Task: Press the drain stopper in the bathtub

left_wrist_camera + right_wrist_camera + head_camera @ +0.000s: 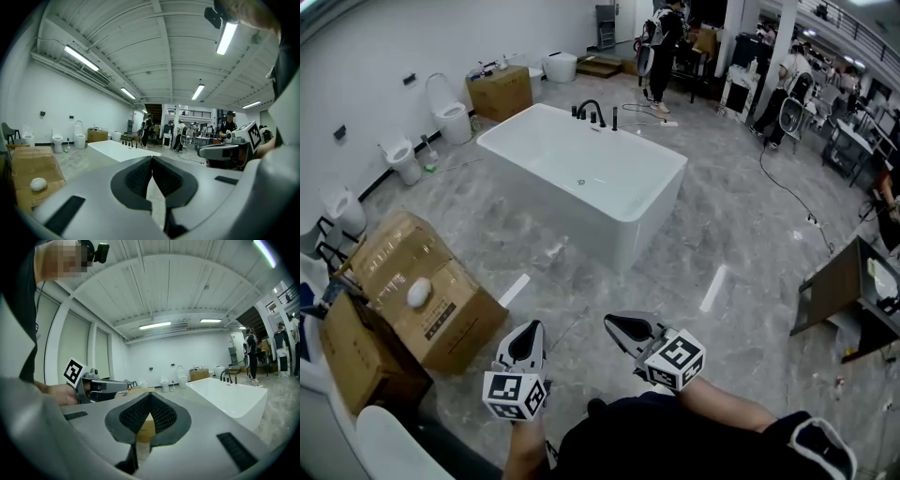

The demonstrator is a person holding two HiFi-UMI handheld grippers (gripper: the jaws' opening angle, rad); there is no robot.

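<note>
Upper centre of the head view, the white bathtub [562, 202] stands well apart from the person, with its drain stopper [579, 182] a dot on the tub bottom (apparently unpressed). The task looks unstarted.

The left gripper [525, 352] and right gripper [628, 330] hover low over the grey marbled floor [722, 216].

Left gripper view: jaws closed, empty.

Right gripper view: likewise closed, with toilets [164, 380] along the far wall.

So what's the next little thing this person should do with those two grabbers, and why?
Probably walk forward to the bathtub. The left gripper and right gripper are both shut, empty and held near the body, a stretch of floor away from the tub, and the drain stopper on the tub's bottom looks far beyond reach from here.
</note>
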